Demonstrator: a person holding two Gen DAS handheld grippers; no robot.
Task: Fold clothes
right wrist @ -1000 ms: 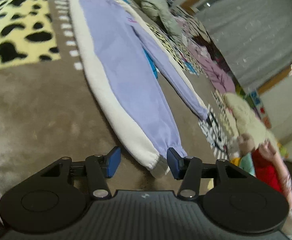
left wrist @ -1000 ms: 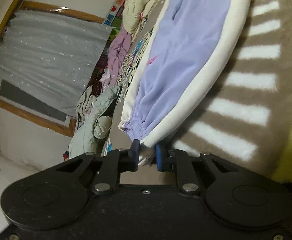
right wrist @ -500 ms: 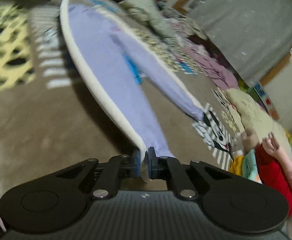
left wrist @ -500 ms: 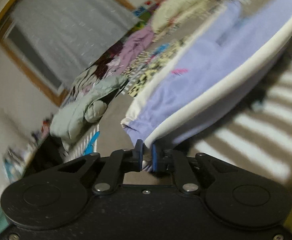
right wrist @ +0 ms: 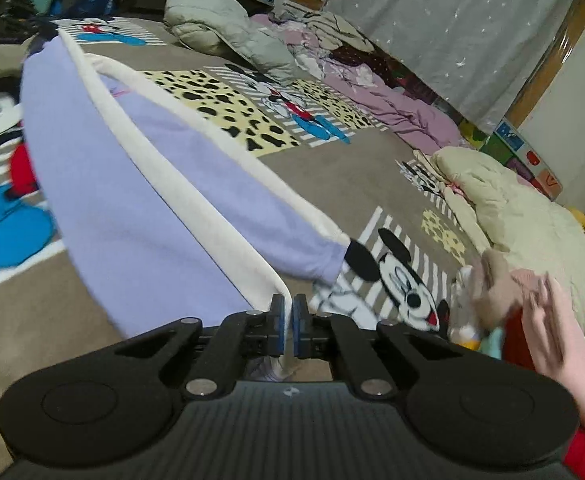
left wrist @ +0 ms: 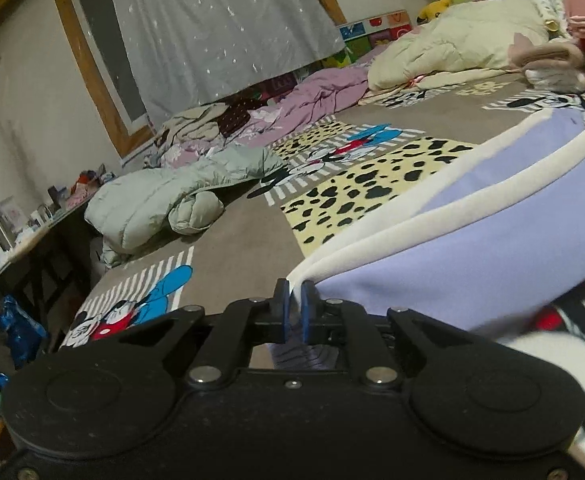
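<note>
The lilac trousers with white side stripes are lifted by one long edge above the cartoon blanket on the bed. The other leg lies flat on the blanket beyond.

The left gripper has its jaws closed on one end of the raised white edge, and the right gripper is closed on the cuff end.

To do this fold well, I think both hands should keep the stripe taut and level, carry it over the flat leg, and lay edge on edge.

The waistband is cut off in both views, so I cannot tell how even the far end is. The pile of clothes at the right is blurred, perhaps already folded.
</note>
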